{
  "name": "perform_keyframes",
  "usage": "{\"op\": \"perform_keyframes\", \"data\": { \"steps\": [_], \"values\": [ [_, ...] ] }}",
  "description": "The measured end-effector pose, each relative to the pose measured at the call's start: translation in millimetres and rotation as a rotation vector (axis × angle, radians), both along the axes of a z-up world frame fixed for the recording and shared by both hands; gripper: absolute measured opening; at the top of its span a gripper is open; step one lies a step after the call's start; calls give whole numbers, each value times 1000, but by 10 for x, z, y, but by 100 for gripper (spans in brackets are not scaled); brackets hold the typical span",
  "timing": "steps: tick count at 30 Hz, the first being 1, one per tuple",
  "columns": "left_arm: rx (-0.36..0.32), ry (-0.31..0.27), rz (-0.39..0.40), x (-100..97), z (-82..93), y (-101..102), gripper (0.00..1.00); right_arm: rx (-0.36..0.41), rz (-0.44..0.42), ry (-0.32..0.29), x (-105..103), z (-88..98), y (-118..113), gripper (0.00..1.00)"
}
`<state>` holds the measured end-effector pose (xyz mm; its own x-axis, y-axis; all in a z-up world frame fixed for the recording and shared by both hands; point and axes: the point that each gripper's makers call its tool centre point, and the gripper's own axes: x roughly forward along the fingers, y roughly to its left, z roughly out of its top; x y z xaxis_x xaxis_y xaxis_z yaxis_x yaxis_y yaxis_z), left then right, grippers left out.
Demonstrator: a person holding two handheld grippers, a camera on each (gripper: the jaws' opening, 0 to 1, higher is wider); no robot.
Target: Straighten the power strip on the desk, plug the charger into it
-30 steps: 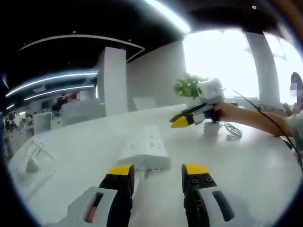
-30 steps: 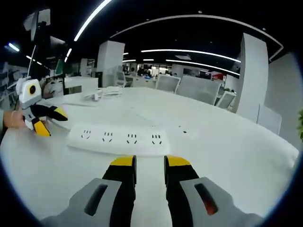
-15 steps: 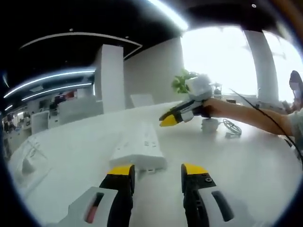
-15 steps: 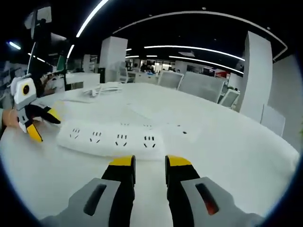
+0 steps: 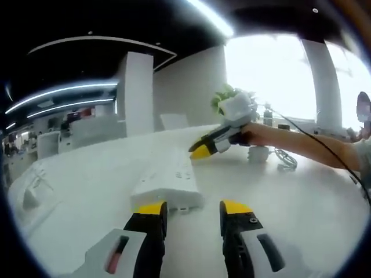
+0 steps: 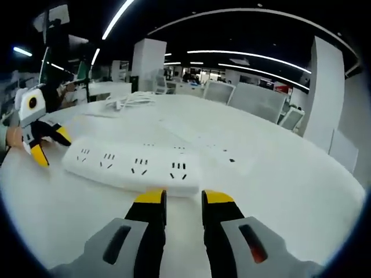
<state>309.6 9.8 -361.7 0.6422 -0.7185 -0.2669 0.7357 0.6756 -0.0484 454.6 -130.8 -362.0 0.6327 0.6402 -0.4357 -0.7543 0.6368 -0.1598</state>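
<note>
Left gripper (image 5: 187,207), jaws parted and empty, faces one white power strip (image 5: 167,184) flat on the desk (image 5: 301,197), long axis running away; right gripper (image 5: 200,152) hovers beyond. Right gripper view: own jaws (image 6: 179,197) parted, empty, strip (image 6: 130,168) crosswise, four sockets up; left gripper (image 6: 49,146) at its end.

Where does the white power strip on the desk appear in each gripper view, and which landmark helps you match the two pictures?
Left gripper view: the power strip lies lower centre, end-on, just past the left gripper.
Right gripper view: it lies broadside, left of centre, just past the right gripper.
Shared landmark: the white desk it rests on.
</note>
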Motion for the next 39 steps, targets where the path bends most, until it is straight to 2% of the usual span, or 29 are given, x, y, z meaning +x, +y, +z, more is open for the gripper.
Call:
{"op": "perform_keyframes", "data": {
  "steps": [4, 22, 39],
  "values": [
    [3, 3, -1, -21, -14, -6, 37, 20, 32, 21, -12, -27, 13, 24],
    [28, -10, -9, -12, -50, -30, 38, 61, 108, 28, -96, -24, 139, 29],
    [12, 7, 13, -30, -46, 97, 34, 6, 105, 30, -175, -27, 183, 25]
  ]
}}
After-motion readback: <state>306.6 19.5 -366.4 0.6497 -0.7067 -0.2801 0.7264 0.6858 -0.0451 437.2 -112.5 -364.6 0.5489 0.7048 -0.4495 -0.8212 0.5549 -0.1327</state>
